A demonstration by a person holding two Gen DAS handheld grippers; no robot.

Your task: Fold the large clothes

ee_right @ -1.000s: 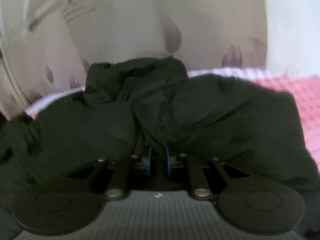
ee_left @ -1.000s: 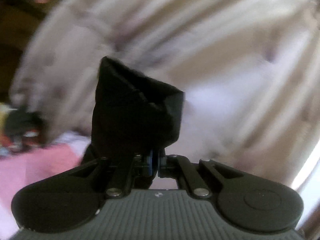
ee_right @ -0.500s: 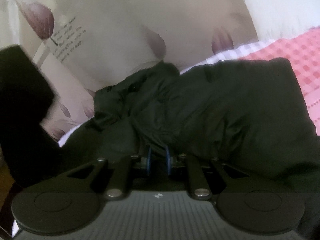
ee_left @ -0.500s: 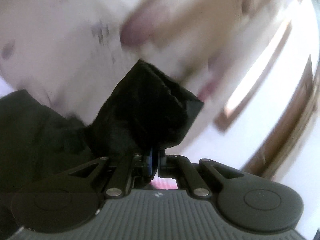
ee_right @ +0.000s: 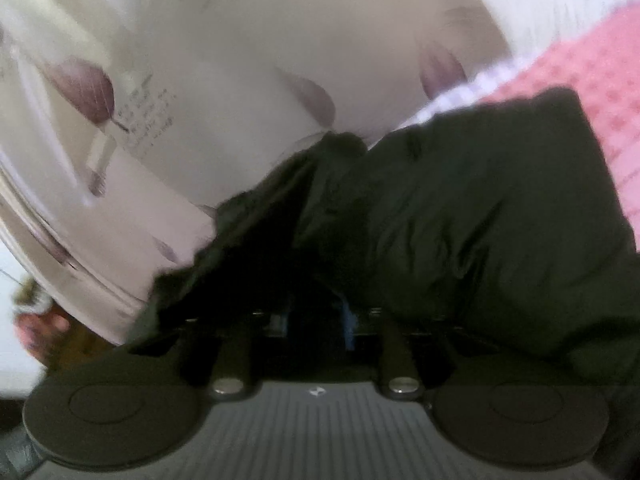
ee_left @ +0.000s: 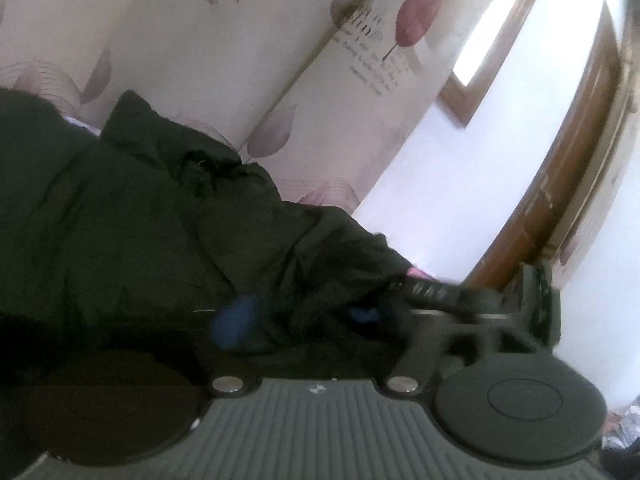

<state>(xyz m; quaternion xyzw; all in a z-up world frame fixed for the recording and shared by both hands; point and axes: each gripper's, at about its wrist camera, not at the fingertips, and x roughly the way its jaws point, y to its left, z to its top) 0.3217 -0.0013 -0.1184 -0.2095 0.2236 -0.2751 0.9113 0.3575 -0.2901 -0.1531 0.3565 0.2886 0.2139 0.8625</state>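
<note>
The dark jacket (ee_right: 472, 216) lies bunched on a pink checked cover (ee_right: 600, 92), its crumpled collar end towards the far wall. From the left wrist the same jacket (ee_left: 120, 216) fills the left and middle, folds heaped in front of the tool.

The left gripper (ee_left: 296, 316) has its jaws opening, already wide; the blue pads (ee_left: 236, 320) are blurred, a fold of cloth sits between them, and neither pad seems to press on it. The right gripper (ee_right: 316, 320) is narrow but opening too, with cloth draped over and between its fingers; whether they still pinch it I cannot tell.

Behind the jacket hangs a pale curtain (ee_left: 224, 64) printed with mauve leaves and small lettering. To its right are a white wall (ee_left: 460, 168), a wooden frame (ee_left: 560, 184) and a bright window strip (ee_left: 496, 28). No containers show.
</note>
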